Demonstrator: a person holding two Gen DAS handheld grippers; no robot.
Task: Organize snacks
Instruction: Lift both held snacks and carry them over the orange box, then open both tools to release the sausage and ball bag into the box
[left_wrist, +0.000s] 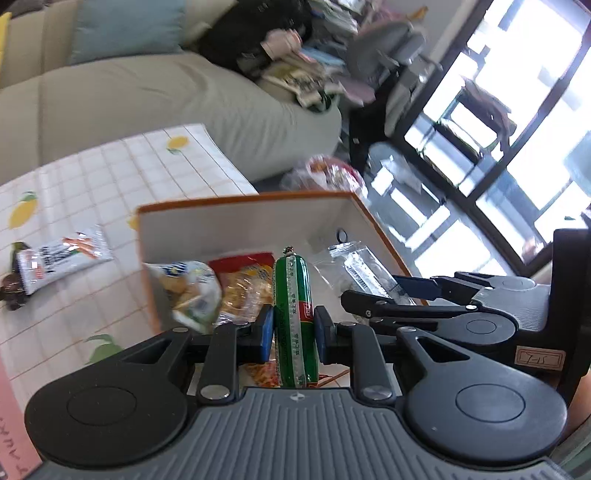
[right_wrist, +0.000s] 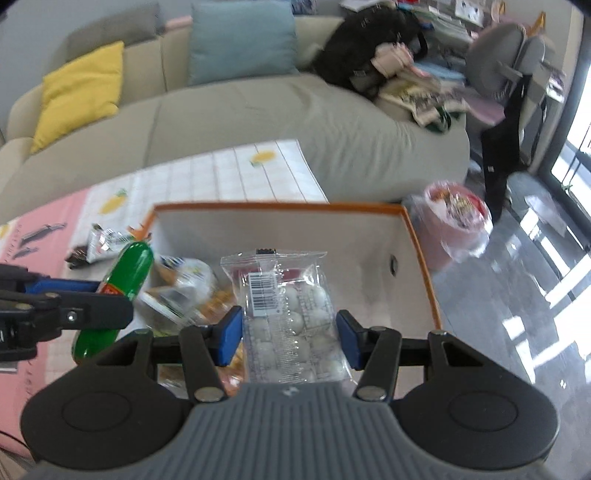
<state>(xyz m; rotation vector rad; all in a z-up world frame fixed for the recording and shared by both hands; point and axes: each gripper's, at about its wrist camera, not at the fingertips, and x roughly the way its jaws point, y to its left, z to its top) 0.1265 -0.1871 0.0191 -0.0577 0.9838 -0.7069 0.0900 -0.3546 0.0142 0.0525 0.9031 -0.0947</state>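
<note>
Sausage (left_wrist: 295, 314) in a green wrapper stands gripped at its middle by the left claw (left_wrist: 293, 330), the blue pads pressed on both sides, and it hangs over the near left corner of the box (left_wrist: 243, 221), a white one with an orange rim at the right edge of the worktop (left_wrist: 110, 173). I judge it firm, light and smooth-skinned, so a hold across the middle suits it, though the slick film could let it slide lengthwise if the grip eased. The right claw (right_wrist: 290, 336) is closed on a clear packet (right_wrist: 286, 310) of pale round sweets, one pad on each side edge, above the middle of the box. That packet looks light and floppy, with crinkly film and loose contents that shift; the side seams are the safest place to pinch it, and a hard squeeze might crush what is inside. Two bagged snacks, one pale (left_wrist: 188, 288) and one red (left_wrist: 243, 280), already lie against the left wall of the box. A white wrapper (left_wrist: 62, 258) and a dark one (left_wrist: 13, 288) rest on the worktop near its left edge. Blur smears the print on every wrapper, the lower end of the sausage is cut off behind the claw body, and the box floor beneath both claws is hidden.
</note>
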